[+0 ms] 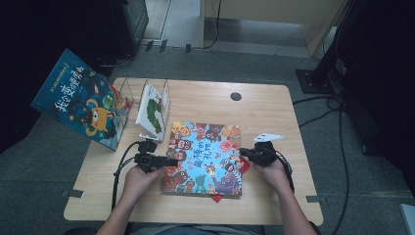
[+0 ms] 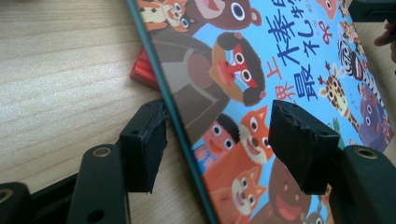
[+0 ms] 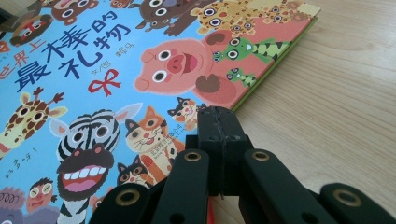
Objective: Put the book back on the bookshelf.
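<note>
Table: light wood with a dark round hole near its far edge; everything below I place against the animal picture book lying on it.
Animal picture book: flat on the table in front of me, cover up, blue with cartoon animals and Chinese lettering; its left edge sits between my left jaws and its right edge is beside my right gripper.
Blue picture book: well to the far left of the animal picture book, propped up tilted at the table's left corner and hanging over the edge.
White caterpillar book: just beyond the animal picture book's far-left corner, standing in a clear rack.
Red thing: under the animal picture book, poking out past its left edge, its right edge and its near edge; I cannot tell what it is.
My left gripper: jaws spread apart, one pad on each side of the animal picture book's left edge, not clamped on it.
My right gripper: jaws pressed together with nothing between them, tips at the animal picture book's right edge, over the cover's rim.
</note>
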Available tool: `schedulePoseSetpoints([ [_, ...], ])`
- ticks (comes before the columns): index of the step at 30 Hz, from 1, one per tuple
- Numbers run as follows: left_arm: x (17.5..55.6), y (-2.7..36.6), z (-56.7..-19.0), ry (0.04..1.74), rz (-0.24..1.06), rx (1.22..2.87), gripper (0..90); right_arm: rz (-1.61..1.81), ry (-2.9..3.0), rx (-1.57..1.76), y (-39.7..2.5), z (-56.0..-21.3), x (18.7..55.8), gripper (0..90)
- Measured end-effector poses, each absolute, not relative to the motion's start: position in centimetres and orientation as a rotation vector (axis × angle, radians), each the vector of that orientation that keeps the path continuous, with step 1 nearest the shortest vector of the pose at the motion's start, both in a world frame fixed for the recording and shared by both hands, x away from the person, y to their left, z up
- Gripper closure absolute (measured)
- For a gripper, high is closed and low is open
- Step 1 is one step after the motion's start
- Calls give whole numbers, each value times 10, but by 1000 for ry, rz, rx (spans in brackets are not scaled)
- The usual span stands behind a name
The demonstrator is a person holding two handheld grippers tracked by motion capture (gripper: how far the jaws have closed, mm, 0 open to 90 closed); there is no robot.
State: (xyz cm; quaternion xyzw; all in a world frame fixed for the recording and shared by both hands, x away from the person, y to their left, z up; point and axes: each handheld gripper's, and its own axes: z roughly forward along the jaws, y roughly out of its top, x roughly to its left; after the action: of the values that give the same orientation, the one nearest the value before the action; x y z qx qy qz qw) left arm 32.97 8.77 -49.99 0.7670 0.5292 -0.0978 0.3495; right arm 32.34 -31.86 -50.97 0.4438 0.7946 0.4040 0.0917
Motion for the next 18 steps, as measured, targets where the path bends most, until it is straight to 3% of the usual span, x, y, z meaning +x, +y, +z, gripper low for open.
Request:
schedulePoseSetpoints([
  [14, 336, 80, -496, 1406, -261, 2033, 357, 1208, 2412, 1304, -318, -507, 309, 900],
  [18, 341, 88, -497, 1459, -329, 1981, 494, 1216, 2404, 1310, -318, -507, 309, 900],
])
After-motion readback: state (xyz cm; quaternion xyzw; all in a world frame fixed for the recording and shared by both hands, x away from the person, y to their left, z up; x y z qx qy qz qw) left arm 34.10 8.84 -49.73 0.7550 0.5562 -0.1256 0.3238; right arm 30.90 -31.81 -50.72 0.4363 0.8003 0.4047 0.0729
